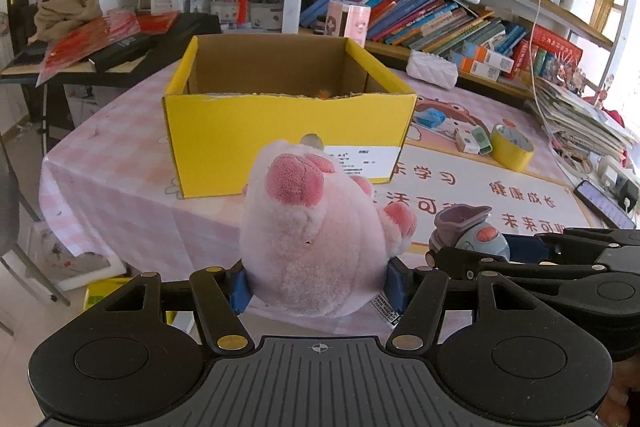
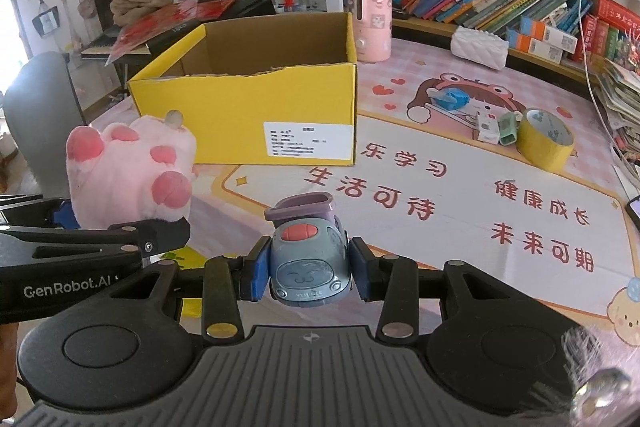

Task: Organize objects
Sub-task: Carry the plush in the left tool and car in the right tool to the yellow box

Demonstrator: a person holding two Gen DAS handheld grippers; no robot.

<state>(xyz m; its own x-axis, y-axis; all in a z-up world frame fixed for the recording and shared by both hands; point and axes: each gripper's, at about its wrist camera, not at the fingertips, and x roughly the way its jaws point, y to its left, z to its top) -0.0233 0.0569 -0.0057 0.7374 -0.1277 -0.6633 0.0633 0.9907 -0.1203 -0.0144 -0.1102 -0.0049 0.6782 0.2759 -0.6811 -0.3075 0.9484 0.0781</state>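
Observation:
My left gripper (image 1: 316,287) is shut on a pink plush paw toy (image 1: 316,231), whose pink pads face the camera. In the right wrist view the same plush paw (image 2: 128,171) hangs at the left, above the table edge. My right gripper (image 2: 308,273) is shut on a small grey-blue toy car (image 2: 308,263) with a purple scoop on top. The toy car (image 1: 468,231) also shows at the right of the left wrist view. An open yellow cardboard box (image 1: 288,119) stands ahead of both grippers on the table; the box (image 2: 256,111) looks mostly empty inside.
A yellow tape roll (image 2: 544,139), a small white box (image 2: 488,127) and a green item (image 2: 508,129) lie right of the box on the printed mat (image 2: 460,203). A pink canister (image 2: 370,19) and a white quilted case (image 2: 478,47) stand behind. Bookshelves (image 1: 440,7) line the back.

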